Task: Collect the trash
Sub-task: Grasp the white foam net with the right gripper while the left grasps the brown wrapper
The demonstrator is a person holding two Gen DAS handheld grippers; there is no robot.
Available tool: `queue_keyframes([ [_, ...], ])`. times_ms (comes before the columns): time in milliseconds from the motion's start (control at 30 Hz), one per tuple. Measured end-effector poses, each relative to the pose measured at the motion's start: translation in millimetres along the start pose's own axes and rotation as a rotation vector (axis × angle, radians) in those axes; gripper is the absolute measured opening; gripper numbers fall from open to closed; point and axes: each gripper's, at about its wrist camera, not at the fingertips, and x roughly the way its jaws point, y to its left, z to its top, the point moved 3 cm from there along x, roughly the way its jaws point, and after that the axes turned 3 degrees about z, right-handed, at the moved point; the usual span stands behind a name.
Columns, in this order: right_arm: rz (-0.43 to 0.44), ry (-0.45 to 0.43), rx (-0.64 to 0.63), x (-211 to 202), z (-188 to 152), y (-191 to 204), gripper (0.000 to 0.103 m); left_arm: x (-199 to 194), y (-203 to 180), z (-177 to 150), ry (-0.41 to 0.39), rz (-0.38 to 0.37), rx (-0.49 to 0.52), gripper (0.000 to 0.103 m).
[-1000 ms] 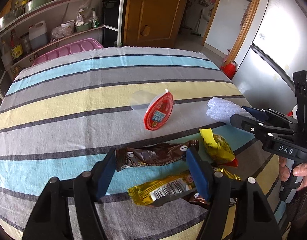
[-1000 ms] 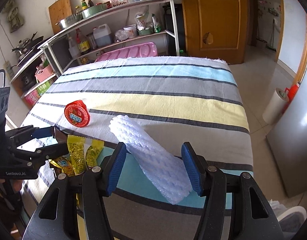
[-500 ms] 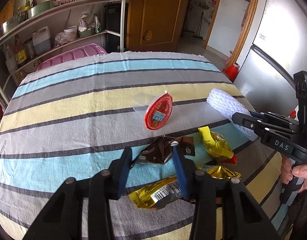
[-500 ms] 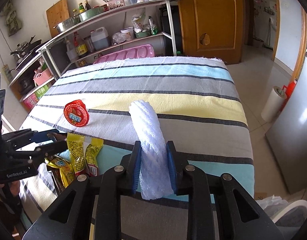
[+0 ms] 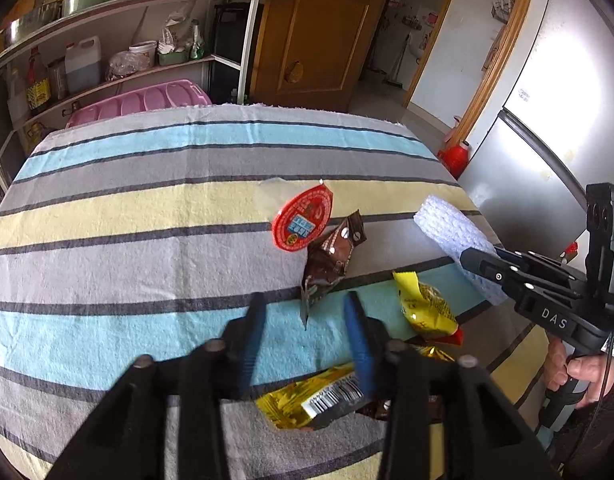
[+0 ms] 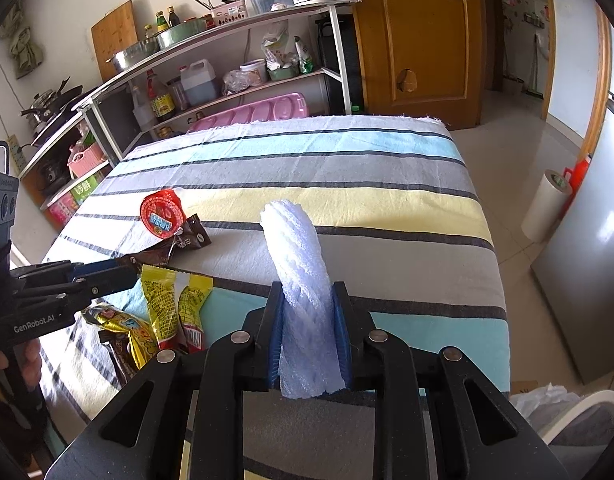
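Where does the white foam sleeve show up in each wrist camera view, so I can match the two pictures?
Left wrist view: the white foam sleeve lies at right, its near end in the right gripper.
Right wrist view: bottom centre, clamped between the blue pads, sticking up and away.
Shared landmark: the red round lid on the striped cloth.

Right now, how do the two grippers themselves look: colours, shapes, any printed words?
Both are black plastic with blue finger pads. The left gripper reads "GenRobot.AI" in white, the right gripper "DAS". Silver rivets dot the linkages. Bare hands hold the handles.
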Motion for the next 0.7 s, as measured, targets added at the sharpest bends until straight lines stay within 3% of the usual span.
queue_keyframes([
  [33,0.001,0.000,0.005,0.1,0.0,-1.1,0.024,0.1,-1.2,2.6,-0.013,0.007,0.015,0.063],
  [300,-0.004,0.012,-0.010,3.3,0.1,2.7,0.024,26.9,-16.5,13.6,0.011,0.034,0.100,0.062],
  [400,0.001,0.014,-0.008,3.7,-0.1,2.8,0.024,29.0,-21.7,15.1,0.007,0.051,0.123,0.046],
  [467,0.003,0.013,-0.005,3.5,-0.1,2.0,0.024,29.6,-25.2,14.5,0.008,0.075,0.149,0.028],
  [700,-0.001,0.003,-0.001,0.6,-0.6,1.1,0.024,22.8,-24.3,12.2,0.003,0.088,0.140,0.026],
])
